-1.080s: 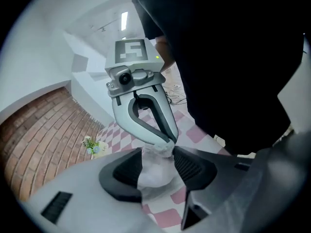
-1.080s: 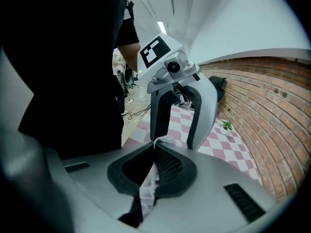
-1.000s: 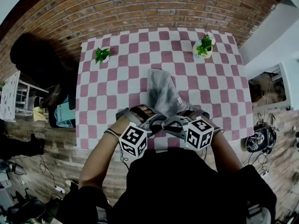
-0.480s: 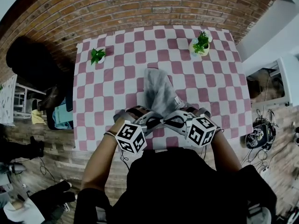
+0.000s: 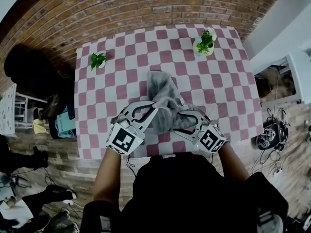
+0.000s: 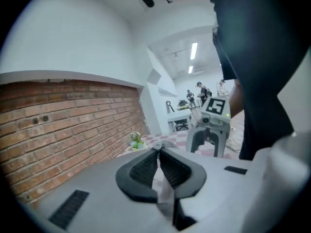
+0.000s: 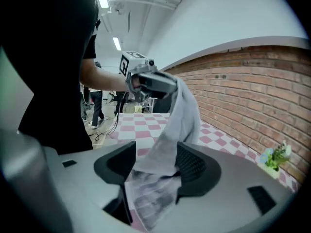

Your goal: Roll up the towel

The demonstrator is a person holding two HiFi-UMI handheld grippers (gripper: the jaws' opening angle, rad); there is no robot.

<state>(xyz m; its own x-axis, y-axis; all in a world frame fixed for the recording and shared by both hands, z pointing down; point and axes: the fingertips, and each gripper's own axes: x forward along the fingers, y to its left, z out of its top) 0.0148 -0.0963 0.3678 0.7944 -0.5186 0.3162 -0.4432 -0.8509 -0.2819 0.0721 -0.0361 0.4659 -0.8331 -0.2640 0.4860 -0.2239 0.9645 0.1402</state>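
Left tongs (image 6: 159,154) pinch the towel (image 5: 162,89) tight. Right tongs (image 7: 155,161), just opening, stand slack around it. The end between them could slip free and unroll.

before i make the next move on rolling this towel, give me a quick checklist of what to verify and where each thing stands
1. Left gripper has hold of the towel: ok. Its jaws are shut on a fold of cloth.
2. Right gripper has hold of the towel: not ok. Its jaws have just been opening and stand apart, with the cloth loose between them.
3. Towel lies in a tidy roll: not ok. It is bunched up and lifted between the two grippers.
4. Far end of the towel lies flat on the table: cannot tell. The bunched cloth hides it.
5. Small plant and bigger plant are clear of the towel: ok. Both stand apart from it at the far edge.
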